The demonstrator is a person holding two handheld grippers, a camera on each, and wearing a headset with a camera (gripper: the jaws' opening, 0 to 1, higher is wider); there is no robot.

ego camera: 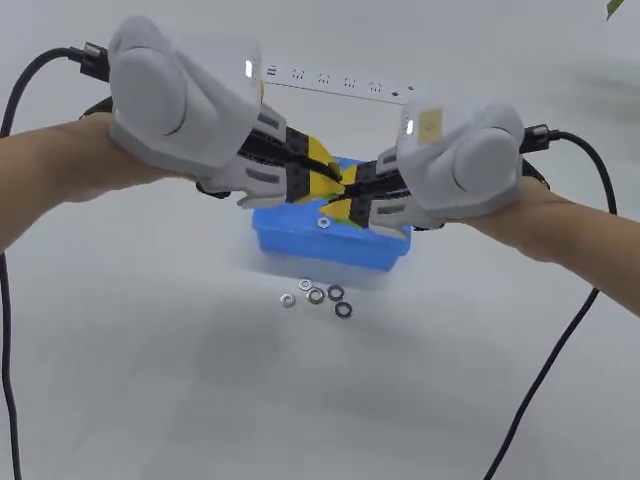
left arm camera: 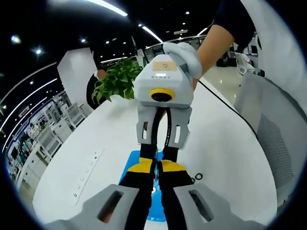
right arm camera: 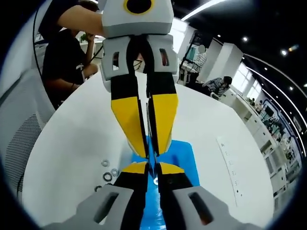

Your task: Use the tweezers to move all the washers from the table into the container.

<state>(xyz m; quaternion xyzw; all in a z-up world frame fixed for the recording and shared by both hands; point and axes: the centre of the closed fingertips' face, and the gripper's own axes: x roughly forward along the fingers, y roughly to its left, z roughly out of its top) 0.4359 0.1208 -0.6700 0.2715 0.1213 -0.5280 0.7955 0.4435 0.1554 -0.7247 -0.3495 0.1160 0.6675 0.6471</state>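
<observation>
The pale grey, round-shelled left gripper is filling the upper left of the head view, and the right gripper, at centre right, is wearing the same smooth plastic shell. Both are carrying black slotted jaws ending in yellow pads. A small white light is glowing on the left shell and a second white light on the right, beside a tan square label. A black cable is trailing off at the left edge, and a second black cable is running down the right side. At the top right of the left gripper view, a dark short sleeve is covering the upper arm.
</observation>
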